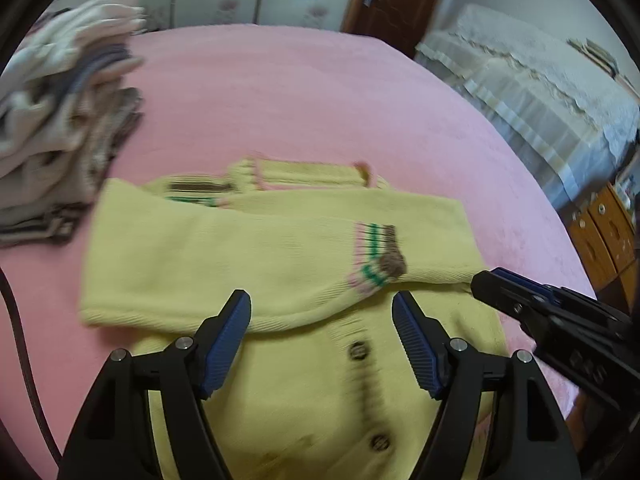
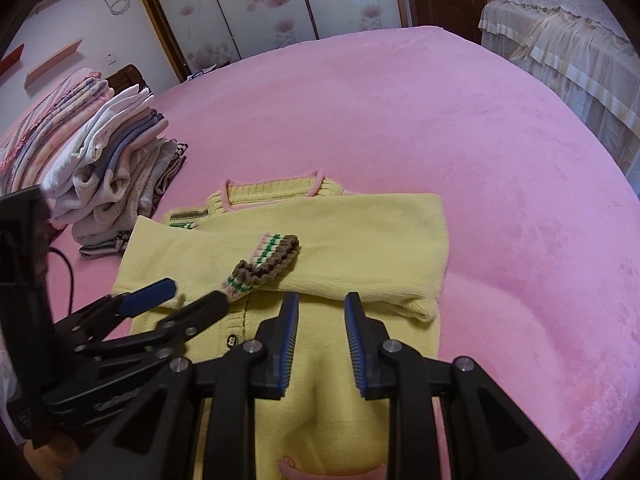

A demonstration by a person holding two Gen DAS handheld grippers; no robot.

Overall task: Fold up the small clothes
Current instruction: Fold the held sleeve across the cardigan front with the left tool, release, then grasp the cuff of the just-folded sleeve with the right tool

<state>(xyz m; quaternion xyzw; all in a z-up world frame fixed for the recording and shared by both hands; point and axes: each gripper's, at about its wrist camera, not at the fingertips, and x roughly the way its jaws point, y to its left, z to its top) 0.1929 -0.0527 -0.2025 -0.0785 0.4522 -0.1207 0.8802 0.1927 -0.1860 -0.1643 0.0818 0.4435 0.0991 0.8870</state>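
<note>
If either empty hand-held gripper, left (image 1: 322, 308) wide, right (image 2: 322, 308) narrowly parted, snags the yellow cardigan (image 2: 320, 256), its folded sleeves could unfold.

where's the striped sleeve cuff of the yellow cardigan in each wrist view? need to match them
Left wrist view: the striped brown, green and pink knitted sleeve cuff lies right of centre, on the yellow knitted cardigan, just beyond the left claw.
Right wrist view: the cuff lies left of centre, beyond the right claw.
Shared landmark: the pile of folded clothes on the left.
</note>
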